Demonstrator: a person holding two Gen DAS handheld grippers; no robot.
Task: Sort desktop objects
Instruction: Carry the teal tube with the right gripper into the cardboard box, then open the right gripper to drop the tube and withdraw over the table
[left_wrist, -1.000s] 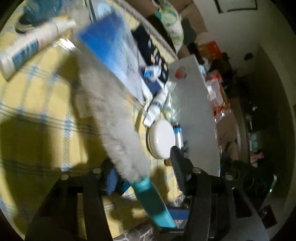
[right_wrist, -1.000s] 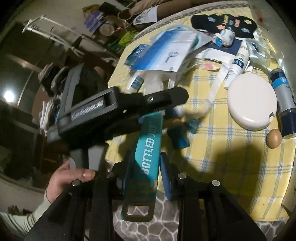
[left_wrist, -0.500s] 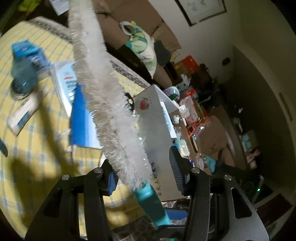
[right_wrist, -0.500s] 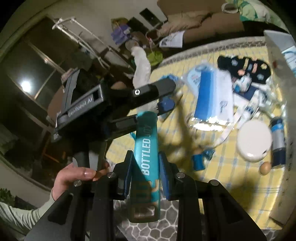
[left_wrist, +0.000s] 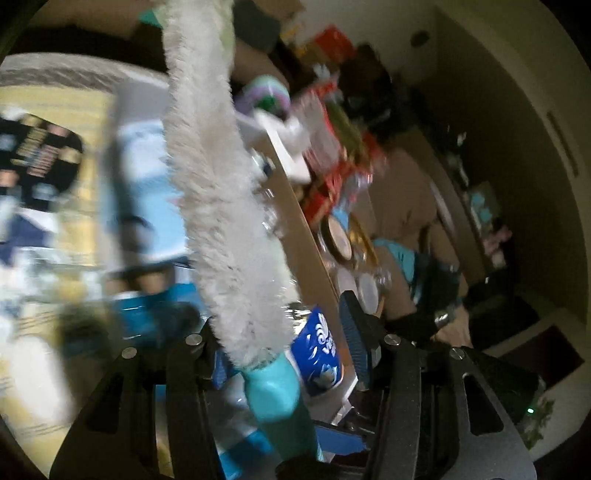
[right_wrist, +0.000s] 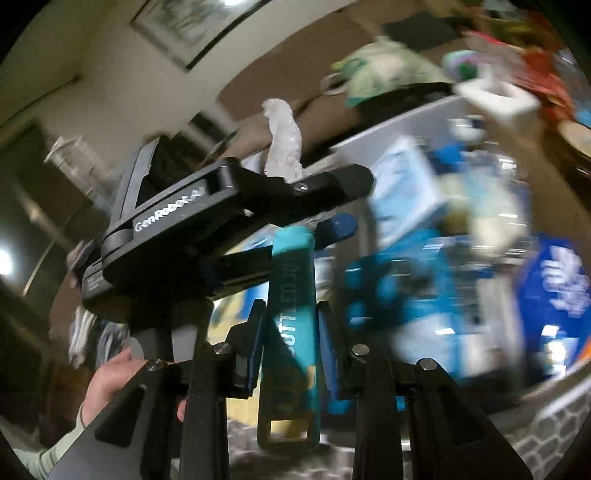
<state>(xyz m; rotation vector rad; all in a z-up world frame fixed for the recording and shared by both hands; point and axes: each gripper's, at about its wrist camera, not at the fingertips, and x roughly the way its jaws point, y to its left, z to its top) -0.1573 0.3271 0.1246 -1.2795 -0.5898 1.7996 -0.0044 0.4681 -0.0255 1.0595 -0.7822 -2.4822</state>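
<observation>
Right wrist view: the bottle brush (right_wrist: 291, 295) is clamped by its teal handle in the right gripper (right_wrist: 291, 354), raised above the cluttered table (right_wrist: 546, 417). The left gripper (left_wrist: 284, 354) is seen parted around the bristle base, so the brush could be swung into nearby clutter.

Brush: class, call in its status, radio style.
Right gripper shut on brush handle. Left gripper loosely round bristle base, grip unclear. Brush airborne over cluttered box; view blurred.
</observation>
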